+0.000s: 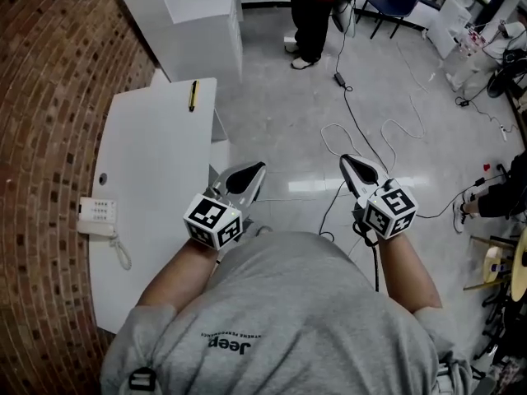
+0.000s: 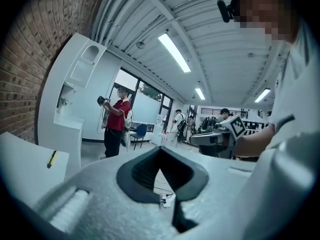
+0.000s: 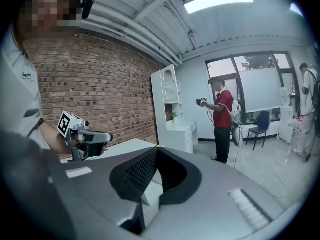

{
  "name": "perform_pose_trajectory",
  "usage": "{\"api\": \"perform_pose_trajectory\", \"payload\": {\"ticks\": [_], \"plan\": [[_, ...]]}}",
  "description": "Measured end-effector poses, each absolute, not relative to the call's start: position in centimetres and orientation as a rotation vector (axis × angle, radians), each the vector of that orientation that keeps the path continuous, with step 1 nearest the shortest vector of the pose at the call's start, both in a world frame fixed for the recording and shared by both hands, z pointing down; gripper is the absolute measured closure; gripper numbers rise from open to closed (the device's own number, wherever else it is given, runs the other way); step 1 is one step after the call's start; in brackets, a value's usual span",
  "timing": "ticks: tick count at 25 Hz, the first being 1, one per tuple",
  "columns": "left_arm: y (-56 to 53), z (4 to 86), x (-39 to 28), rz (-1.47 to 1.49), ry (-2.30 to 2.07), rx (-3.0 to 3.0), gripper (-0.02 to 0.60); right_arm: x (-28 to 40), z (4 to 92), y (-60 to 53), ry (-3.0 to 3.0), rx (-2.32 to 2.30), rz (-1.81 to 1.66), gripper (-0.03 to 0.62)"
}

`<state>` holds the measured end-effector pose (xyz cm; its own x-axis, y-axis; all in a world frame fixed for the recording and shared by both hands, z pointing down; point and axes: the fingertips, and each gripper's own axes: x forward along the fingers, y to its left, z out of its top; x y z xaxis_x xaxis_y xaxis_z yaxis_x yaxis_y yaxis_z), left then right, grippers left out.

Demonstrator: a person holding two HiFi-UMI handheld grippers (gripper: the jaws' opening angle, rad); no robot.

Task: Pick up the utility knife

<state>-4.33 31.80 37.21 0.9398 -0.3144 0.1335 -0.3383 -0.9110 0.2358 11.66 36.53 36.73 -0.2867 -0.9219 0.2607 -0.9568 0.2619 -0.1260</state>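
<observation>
The utility knife (image 1: 193,95) lies at the far end of the white table (image 1: 148,163), well apart from both tools. The left gripper (image 1: 249,175) and the right gripper (image 1: 354,165) are held out in front of the person's chest, each with its jaws pressed together on nothing. A white telephone (image 1: 99,217) sits on the table's left side, by the brick wall (image 1: 41,97)

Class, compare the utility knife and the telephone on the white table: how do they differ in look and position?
The utility knife is yellow and dark; the telephone is white like the table. The knife is slim and stick-like; the telephone is broad, with a keypad and coiled cord. The knife lies at the table's far end; the telephone sits towards the near end, beside the brick wall. Both rest on the table, untouched.
</observation>
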Motion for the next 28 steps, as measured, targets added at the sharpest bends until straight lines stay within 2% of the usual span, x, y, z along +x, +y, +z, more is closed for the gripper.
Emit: {"api": "perform_pose_trajectory", "payload": {"ticks": [8, 18, 28], "plan": [[22.8, 38.1, -6.0, 0.127, -0.472, 2.797, 0.581, 10.4, 36.4, 26.8, -2.361, 1.772, 0.405, 0.585], [15.4, 40.2, -6.2, 0.150, -0.581, 2.735, 0.581, 13.0, 38.3, 17.9, -2.400, 1.702, 0.451, 0.585], [3.1, 41.6, 1.1, 0.141, -0.804, 2.681, 0.581, 21.6, 40.4, 3.2, -2.508, 1.528, 0.460, 0.585]]}}
